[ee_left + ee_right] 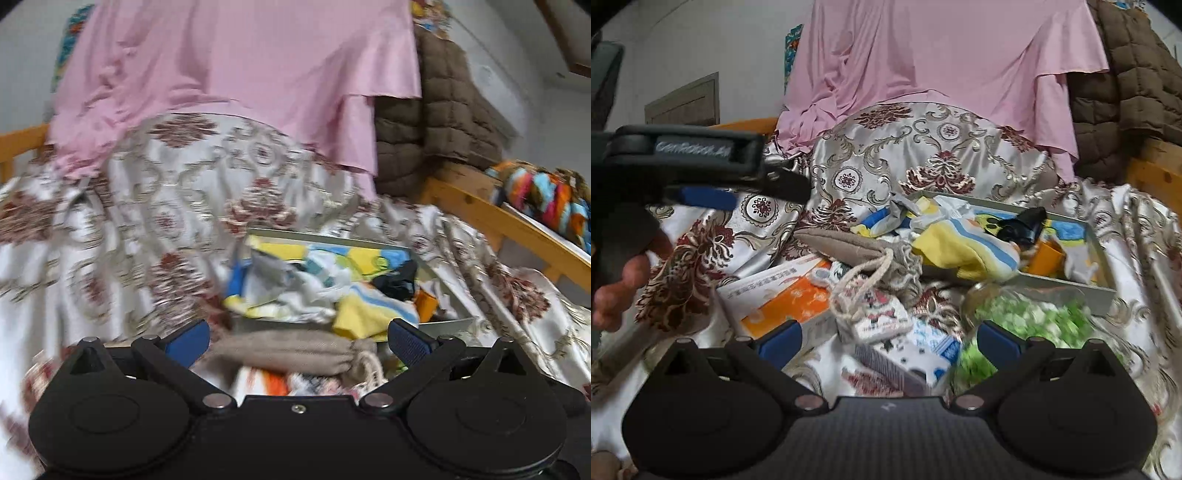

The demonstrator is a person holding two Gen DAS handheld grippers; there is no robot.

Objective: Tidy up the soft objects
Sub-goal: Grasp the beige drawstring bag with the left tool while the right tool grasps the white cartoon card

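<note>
Your left gripper [298,338] hangs with its blue pads spread wide, empty, over a beige drawstring pouch [291,352] lying just ahead between the fingers; motion blur smears that whole view, so whether the pads touch the pouch cannot be told. Beyond the pouch sits a grey tray [1102,243] heaped with yellow-and-blue cloths [964,247], a black item [1023,225] too dark to identify, and an orange piece [1047,256] half buried.

Your right gripper [888,338] is likewise spread and holds nothing, poised above a white-and-orange box [786,299], a small printed packet [882,315] tangled in the pouch's cord, and a blurred green-and-white bag [1027,317] by its right finger. To its left, your hand [624,280] grips the other tool, cut off by the frame edge. A patterned bedspread [923,162] lies under everything; a pink sheet [942,66] drapes behind.
</note>
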